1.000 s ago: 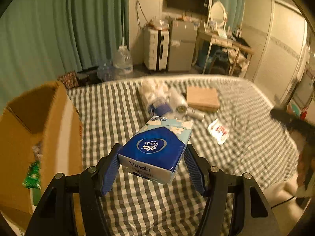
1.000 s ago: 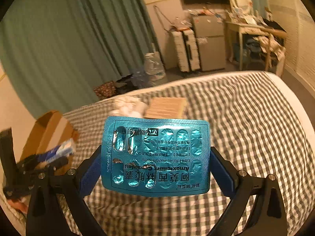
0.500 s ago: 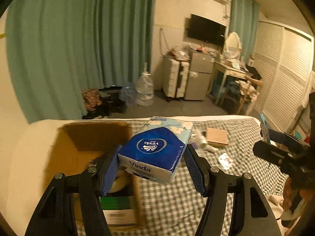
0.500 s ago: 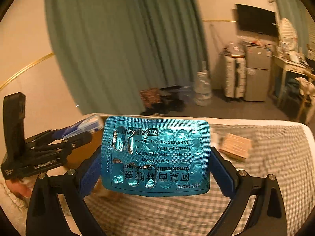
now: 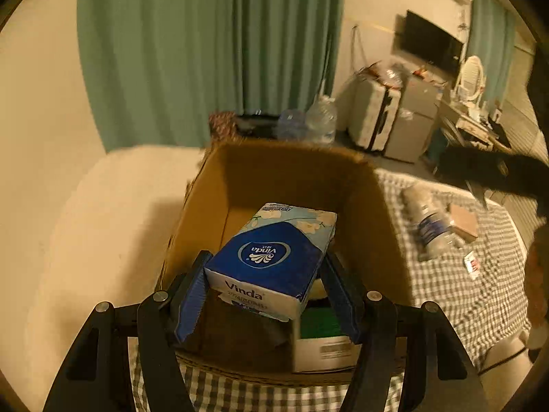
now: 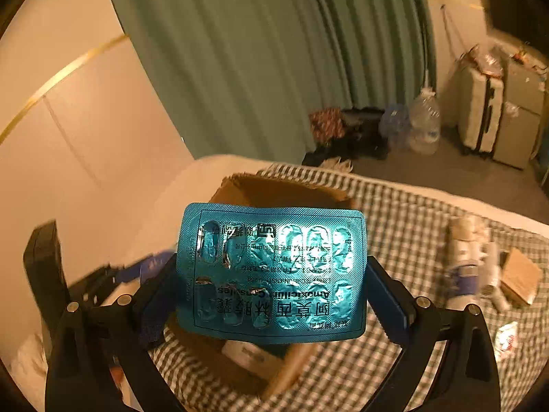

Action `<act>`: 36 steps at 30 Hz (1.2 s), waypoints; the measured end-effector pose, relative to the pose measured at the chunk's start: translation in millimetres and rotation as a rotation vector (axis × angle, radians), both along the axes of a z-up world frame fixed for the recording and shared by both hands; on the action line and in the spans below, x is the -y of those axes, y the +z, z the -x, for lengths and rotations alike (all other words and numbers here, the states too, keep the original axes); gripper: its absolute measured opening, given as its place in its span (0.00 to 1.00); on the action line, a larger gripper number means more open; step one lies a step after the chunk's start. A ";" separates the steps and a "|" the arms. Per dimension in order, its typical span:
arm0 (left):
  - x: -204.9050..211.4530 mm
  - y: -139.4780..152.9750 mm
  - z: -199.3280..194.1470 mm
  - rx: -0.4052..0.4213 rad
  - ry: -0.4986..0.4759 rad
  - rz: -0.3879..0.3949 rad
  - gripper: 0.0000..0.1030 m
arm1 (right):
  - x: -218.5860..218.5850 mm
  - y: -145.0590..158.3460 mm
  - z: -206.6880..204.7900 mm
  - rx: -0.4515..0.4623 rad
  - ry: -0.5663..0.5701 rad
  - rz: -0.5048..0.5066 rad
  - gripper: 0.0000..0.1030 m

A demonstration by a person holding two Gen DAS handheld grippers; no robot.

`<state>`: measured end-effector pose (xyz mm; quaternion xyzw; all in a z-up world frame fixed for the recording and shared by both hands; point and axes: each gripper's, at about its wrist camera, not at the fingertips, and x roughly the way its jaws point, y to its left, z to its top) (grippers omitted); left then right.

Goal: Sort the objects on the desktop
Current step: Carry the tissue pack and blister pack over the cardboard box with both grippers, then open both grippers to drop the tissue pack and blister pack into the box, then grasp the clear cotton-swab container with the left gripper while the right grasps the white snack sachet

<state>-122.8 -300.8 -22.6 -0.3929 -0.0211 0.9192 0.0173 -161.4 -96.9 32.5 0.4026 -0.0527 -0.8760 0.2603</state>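
1. Left gripper [image 5: 266, 285] clamps the tissue pack [image 5: 271, 261] above the open box [image 5: 363, 213], ready to drop it in
2. Right gripper [image 6: 271, 295] pinches the pill blister [image 6: 271, 271], box [image 6: 281, 189] at twelve o'clock, likely waiting its turn

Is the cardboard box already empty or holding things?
Holding things: the open cardboard box shows a white-and-green carton inside, below the Vinda tissue pack in the left gripper.
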 end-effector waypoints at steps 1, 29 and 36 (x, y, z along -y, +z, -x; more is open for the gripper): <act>3.1 -9.3 3.2 0.014 -0.004 0.002 0.64 | 5.6 -5.9 7.8 0.018 0.007 0.003 0.96; -37.5 10.1 -43.0 -0.005 -0.085 -0.035 0.95 | -54.4 11.1 -15.0 0.028 -0.180 -0.050 0.96; -123.1 4.7 -42.7 -0.004 -0.153 -0.025 0.96 | -180.0 3.7 -46.7 0.028 -0.378 -0.084 0.96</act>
